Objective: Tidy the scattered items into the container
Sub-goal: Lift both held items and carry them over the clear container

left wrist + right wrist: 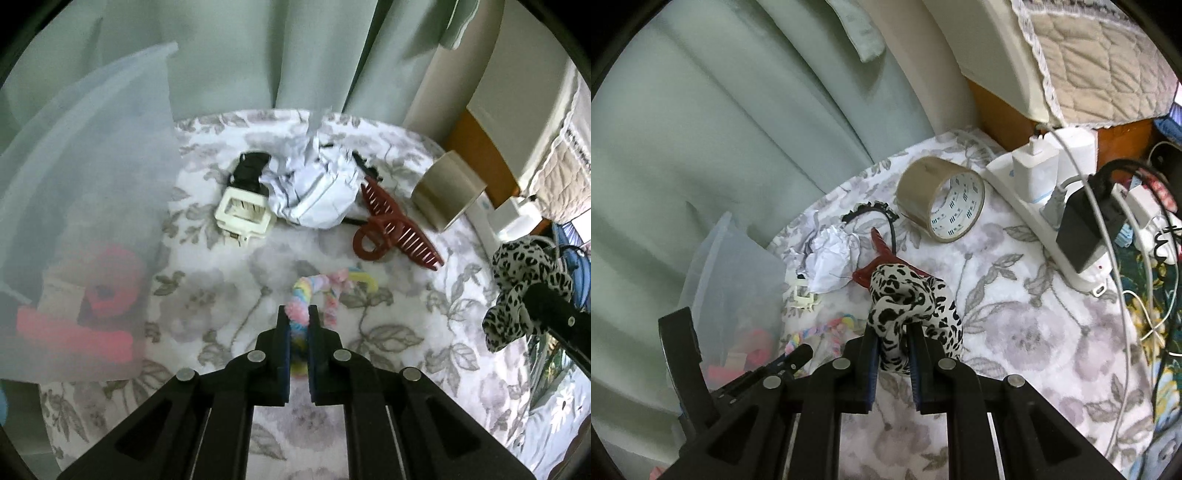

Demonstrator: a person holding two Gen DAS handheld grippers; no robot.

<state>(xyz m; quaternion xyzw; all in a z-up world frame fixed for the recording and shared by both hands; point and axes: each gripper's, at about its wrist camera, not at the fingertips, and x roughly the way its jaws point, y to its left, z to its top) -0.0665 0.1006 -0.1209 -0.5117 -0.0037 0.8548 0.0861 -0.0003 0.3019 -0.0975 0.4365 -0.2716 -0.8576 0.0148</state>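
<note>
1. While the left gripper (298,314) pointed down at the floral cloth (229,291), its jaws were clamped narrowly on a pastel braided band (301,302), the rest of which trailed onto the cloth ahead of the fingertips.
2. The right gripper (891,332) was likewise closed tight, holding a leopard-print scrunchie (905,295) that bunched up above its fingertips.
3. In the left wrist view, that scrunchie (517,291) and the dark tip of the right gripper showed at the right edge.
4. A translucent plastic container (77,206) stood at the left of the cloth, with pink and red items (107,284) blurred inside it.
5. Still on the cloth lay a white claw clip (243,216), a crumpled white paper (314,192) just beside it, and a dark red claw clip (391,229) to the right of the paper.
6. A black frilled band (875,210) curved out from behind the paper.
7. A roll of brown tape (942,199) lay on its side near the cloth's far edge.
8. A white power strip (1052,206) with chargers plugged in sat to the right of the tape.
9. Pale green curtains (258,55) hung behind everything.
</note>
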